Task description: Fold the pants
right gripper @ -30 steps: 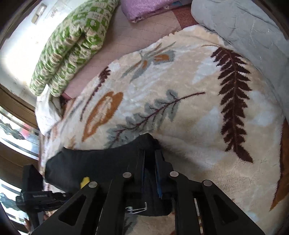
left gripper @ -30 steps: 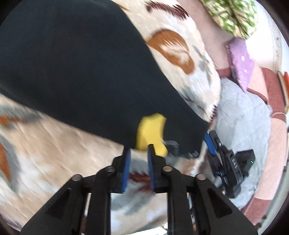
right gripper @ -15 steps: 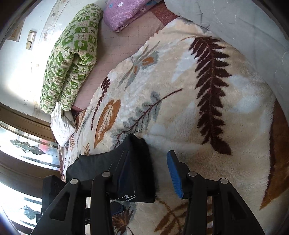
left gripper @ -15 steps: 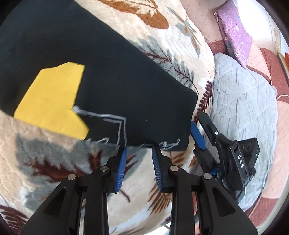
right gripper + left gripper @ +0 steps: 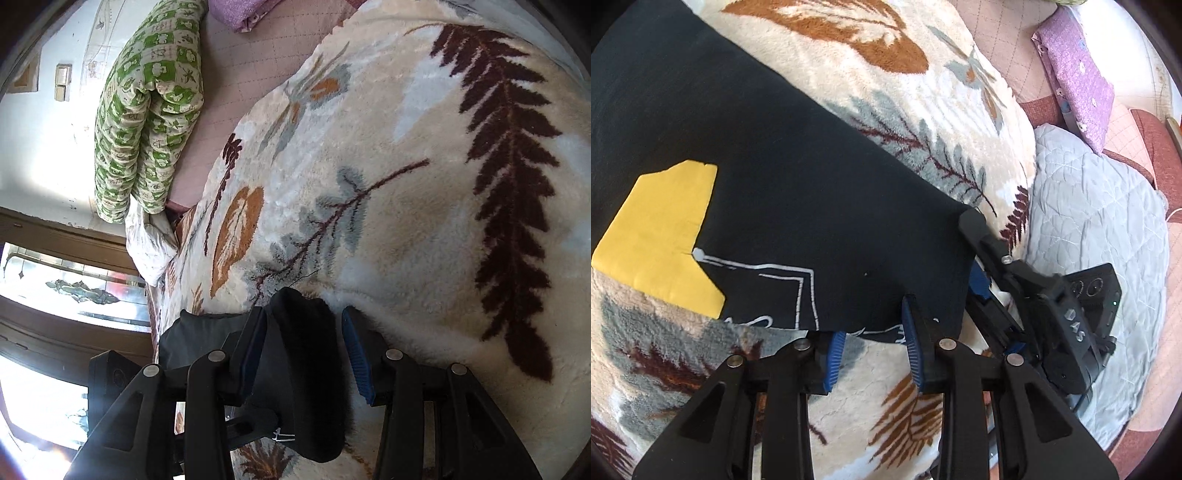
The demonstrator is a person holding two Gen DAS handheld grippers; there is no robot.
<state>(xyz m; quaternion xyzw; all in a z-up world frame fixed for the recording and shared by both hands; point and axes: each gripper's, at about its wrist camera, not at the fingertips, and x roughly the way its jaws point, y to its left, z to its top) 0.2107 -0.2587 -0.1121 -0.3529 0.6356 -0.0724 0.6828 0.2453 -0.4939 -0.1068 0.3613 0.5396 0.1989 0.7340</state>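
Left-wrist and right-wrist views of a bed during the folding of a pair of black pants with a yellow patch and white line print point(image 5: 798, 206). The pants lie flat on a cream plush blanket with brown and grey leaf motifs point(image 5: 923, 110), spread in a broad, smooth panel with a straight near edge. Judged from this lie, at least one fold appears made and laid down; a further fold or a final smoothing may remain, though the full garment outline is not in view.

The left gripper point(image 5: 871, 343) stands with its blue-padded jaws apart at the near hem, holding nothing; one pad overlaps the hem. The right gripper point(image 5: 301, 339) likewise has its jaws spread, straddling a rounded corner of the black cloth without clamping it. In the left-wrist view this gripper sits at the right corner of the pants.

No containers appear. Beyond the blanket lie a green-and-white patterned rolled quilt point(image 5: 147, 110), a grey quilted cover point(image 5: 1100, 229) and a purple floral cushion point(image 5: 1078, 74).
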